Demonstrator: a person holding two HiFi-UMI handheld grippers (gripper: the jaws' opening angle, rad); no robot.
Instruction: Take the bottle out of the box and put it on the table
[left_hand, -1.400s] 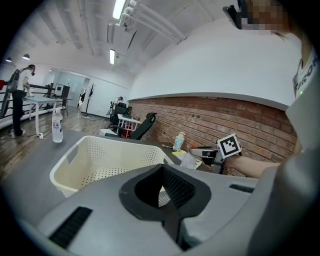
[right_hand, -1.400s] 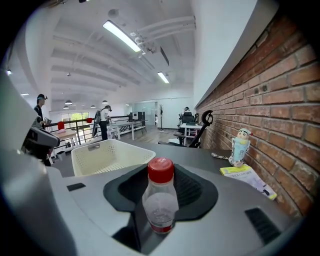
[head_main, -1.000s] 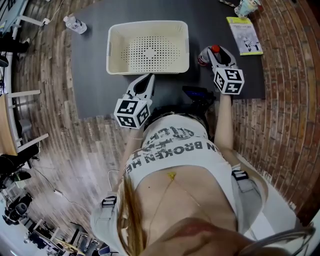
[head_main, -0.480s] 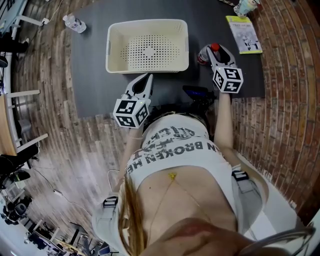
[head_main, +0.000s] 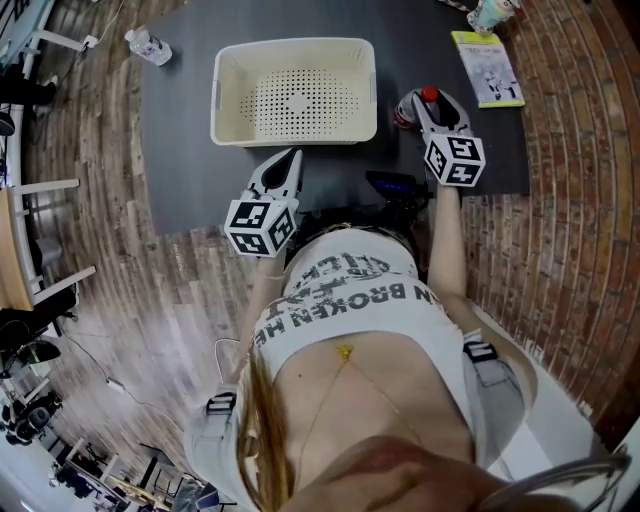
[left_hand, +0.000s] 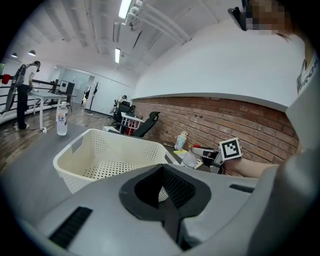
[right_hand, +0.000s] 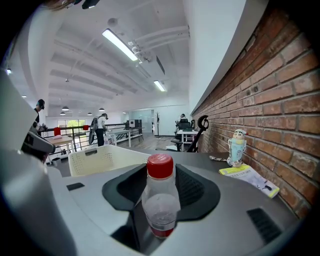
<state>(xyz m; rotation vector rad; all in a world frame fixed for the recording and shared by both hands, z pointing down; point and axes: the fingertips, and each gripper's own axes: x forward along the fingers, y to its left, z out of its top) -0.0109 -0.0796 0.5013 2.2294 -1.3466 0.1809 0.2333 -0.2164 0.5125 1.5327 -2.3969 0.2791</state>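
Bottle (right_hand: 160, 205) upright between right tongs (right_hand: 161, 172), jaws just opening; left tongs (left_hand: 162, 170) closed.

Where things sit on my table (head_main: 180, 150)

The box (head_main: 295, 90) sits mid-table, toward the far edge. The bottle (head_main: 429, 96) stands on the table just right of the box, outside it. A booklet (head_main: 487, 70) lies by the far right corner, with a figurine (head_main: 492, 12) behind it. A second bottle (head_main: 150, 47) is at the far left corner.

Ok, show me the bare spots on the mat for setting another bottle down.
Free: the mat left of the basket, and the patch between the booklet and the mat's near right corner. Crowded: the narrow gap between basket and bottle.
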